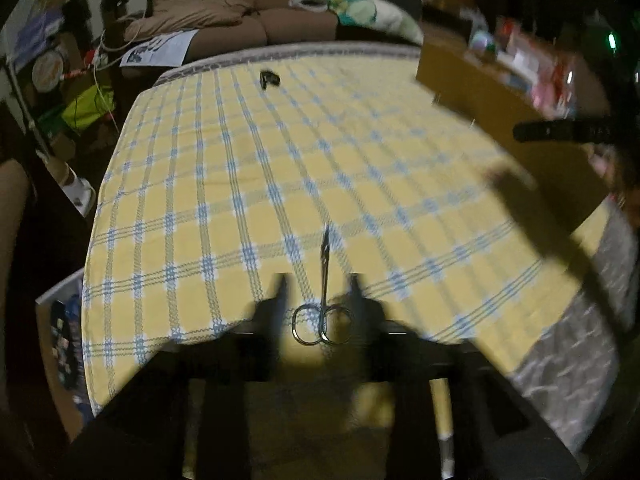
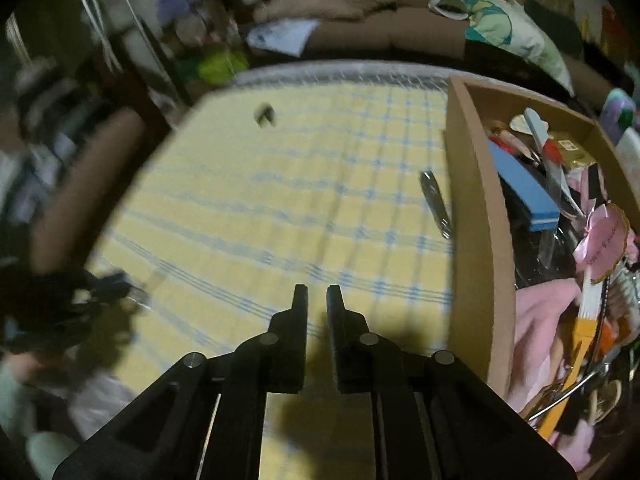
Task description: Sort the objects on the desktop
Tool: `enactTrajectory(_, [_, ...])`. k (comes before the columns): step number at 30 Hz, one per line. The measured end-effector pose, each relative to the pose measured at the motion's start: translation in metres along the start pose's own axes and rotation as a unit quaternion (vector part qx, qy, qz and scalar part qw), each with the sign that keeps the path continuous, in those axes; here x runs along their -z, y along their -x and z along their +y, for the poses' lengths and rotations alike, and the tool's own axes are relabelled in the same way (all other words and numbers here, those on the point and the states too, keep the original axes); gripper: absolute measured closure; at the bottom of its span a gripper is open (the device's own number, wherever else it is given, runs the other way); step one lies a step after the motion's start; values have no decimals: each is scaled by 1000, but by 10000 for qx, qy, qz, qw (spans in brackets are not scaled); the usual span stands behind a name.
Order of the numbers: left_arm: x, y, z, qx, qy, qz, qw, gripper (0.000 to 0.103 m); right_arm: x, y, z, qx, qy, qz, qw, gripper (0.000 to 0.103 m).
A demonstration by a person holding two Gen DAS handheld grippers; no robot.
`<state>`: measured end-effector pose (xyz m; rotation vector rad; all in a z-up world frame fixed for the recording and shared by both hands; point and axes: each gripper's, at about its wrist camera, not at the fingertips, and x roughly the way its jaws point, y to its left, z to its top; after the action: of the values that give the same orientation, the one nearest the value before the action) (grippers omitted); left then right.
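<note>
stretching away from both grippers, the yellow-and-blue checked cloth lies mostly bare, leaving wide open room across its middle and far side. its near edge drops off to a grey patterned border, and its far edge ends in front of a brown sofa piled with cushions and a pale printed bag. a cardboard box walls off the right side, its tall side standing right on the cloth; inside it are a blue block, pink fabric, a yellow-handled item and other clutter. a small dark object sits alone near the far edge. just beside the box wall lies a slim metal tool, flat on the cloth.

small metal scissors lie on the cloth near the front edge, blades pointing away, finger loops nearest the camera. the left gripper has its blurred fingers spread, one on each side of the scissors, not pressing them; the scissors are released. the right gripper is off to the right near the box, its jaws nearly together with a narrow gap and nothing between them, well apart from the scissors.
</note>
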<state>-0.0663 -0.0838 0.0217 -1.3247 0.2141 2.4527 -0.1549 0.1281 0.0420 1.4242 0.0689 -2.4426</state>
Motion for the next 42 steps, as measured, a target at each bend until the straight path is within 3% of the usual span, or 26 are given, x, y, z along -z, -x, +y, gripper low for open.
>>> enactTrajectory(2, [3,-14,-4,-106,-118,158,9997,53,4,-16,6,438,238,203,9986,85])
enactTrajectory(3, [4,-14,-6,-128,-157,53,9998,51,7,-28,9,740,414,324,9959,83])
enactTrajectory(7, [5,-16,-5,-86,-122,2,9999,48,14,-55,6,1031,609,597,9910,70])
enactTrajectory(10, [8,-11,-5,108,-98,-30,9999,79,17,-59,-1,954,589,589,9919,69])
enactTrajectory(11, [8,-11,-3,132,-63,-15,9999,96,17,-59,-1,897,577,596,9925,74])
enactTrajectory(12, [8,-10,-2,149,-21,-3,9999,100,18,-59,-1,810,570,602,9933,82])
enactTrajectory(13, [9,-9,0,163,37,-11,9999,100,18,-59,-1,621,510,593,9950,93])
enactTrajectory(14, [10,-9,2,181,112,-16,9998,100,19,-58,1,556,472,563,9957,94])
enactTrajectory(16, [10,-6,3,209,232,-47,9995,100,20,-53,5,439,451,431,9971,96])
enactTrajectory(21, [11,7,7,355,504,-180,9979,101,13,-27,0,-405,-79,174,9990,96])
enactTrajectory(28, [-3,41,21,644,957,-535,9919,101,2,8,-12,-832,-496,-185,9951,96])
enactTrajectory(32, [-16,57,23,706,1062,-713,9893,101,-1,8,-5,-285,-221,-62,9993,92])
enactTrajectory(39, [-39,74,16,891,1442,-1019,9802,101,16,-49,5,392,218,602,9972,86])
enactTrajectory(41, [-48,80,12,997,1616,-1148,9751,101,17,-55,7,304,208,551,9978,75])
enactTrajectory(42, [-50,82,10,1022,1657,-1197,9735,101,17,-58,11,410,314,562,9971,74])
